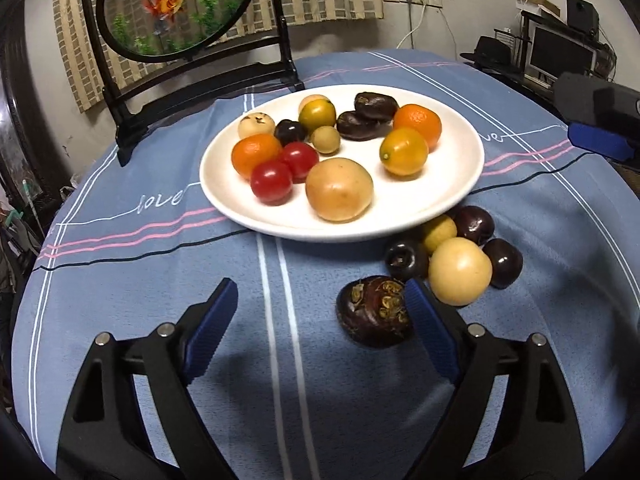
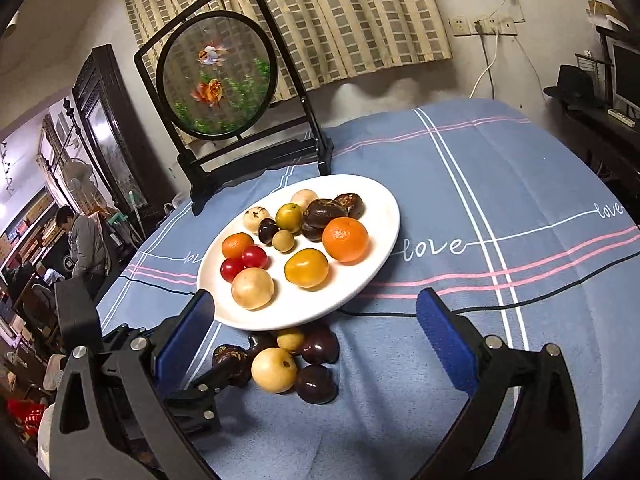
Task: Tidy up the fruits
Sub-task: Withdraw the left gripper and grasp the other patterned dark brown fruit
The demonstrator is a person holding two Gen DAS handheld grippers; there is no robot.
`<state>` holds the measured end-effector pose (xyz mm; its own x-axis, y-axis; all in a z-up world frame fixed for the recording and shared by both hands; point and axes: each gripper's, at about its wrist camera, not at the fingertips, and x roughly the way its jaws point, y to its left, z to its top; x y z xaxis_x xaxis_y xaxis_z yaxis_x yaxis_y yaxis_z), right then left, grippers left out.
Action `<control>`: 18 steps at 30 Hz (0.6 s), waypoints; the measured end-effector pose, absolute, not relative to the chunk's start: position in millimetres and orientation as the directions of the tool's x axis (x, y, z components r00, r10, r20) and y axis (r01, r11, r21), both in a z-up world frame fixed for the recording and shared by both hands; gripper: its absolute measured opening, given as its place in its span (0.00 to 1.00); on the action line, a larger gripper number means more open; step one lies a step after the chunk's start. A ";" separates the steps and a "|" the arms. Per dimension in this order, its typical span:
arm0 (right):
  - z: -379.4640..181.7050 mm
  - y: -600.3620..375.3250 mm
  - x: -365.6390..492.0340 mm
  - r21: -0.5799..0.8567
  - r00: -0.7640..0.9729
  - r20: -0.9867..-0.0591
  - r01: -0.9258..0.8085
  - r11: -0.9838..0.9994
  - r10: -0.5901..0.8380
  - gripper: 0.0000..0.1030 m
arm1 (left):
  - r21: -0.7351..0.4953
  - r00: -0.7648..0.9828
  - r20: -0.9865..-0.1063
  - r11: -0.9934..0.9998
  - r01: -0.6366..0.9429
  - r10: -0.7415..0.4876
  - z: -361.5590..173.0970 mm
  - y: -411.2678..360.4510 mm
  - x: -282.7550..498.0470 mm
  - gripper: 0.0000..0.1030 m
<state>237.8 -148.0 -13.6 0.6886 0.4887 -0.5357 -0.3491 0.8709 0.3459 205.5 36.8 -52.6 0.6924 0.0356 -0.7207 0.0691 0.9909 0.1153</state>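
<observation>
- Blue striped cloth covers our counter (image 1: 120,280); the dark water chestnut (image 1: 374,312) lies on it, just before the white plate (image 1: 460,184).
- It touches the inside of our left gripper (image 1: 320,308)'s right finger; both fingers stand wide, holding nothing.
- Our right gripper (image 2: 316,320) also gapes empty, farther away.
- Cloth reads "love".
</observation>
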 end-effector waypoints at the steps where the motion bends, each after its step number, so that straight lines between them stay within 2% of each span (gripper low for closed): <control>1: -13.7 -148.3 238.2 0.347 0.688 -0.538 -0.347 0.872 0.487 0.98 | 0.115 0.688 -0.725 0.990 0.078 0.029 -53.5 35.6 206.1 0.85; 7: -16.5 -148.2 240.8 0.353 0.675 -0.558 -0.332 0.875 0.482 0.98 | 0.150 0.650 -0.758 0.984 0.098 0.051 -67.1 29.5 212.7 0.85; 9: -17.2 -149.0 241.6 0.354 0.675 -0.560 -0.330 0.875 0.481 0.98 | 0.123 0.649 -0.759 0.990 0.067 0.051 -66.2 39.4 215.4 0.82; 11: -18.3 -150.0 242.4 0.355 0.674 -0.563 -0.325 0.876 0.479 0.98 | 0.124 0.657 -0.749 0.992 0.017 0.082 -63.2 51.4 216.5 0.68; 13: -19.9 -150.4 243.6 0.359 0.671 -0.567 -0.322 0.876 0.478 0.98 | 0.100 0.645 -0.760 0.995 -0.016 0.087 -63.7 62.2 218.9 0.61; 18: -22.7 -150.0 244.3 0.366 0.657 -0.576 -0.325 0.872 0.487 0.98 | 0.044 0.619 -0.783 0.998 -0.041 0.060 -67.8 75.3 221.5 0.58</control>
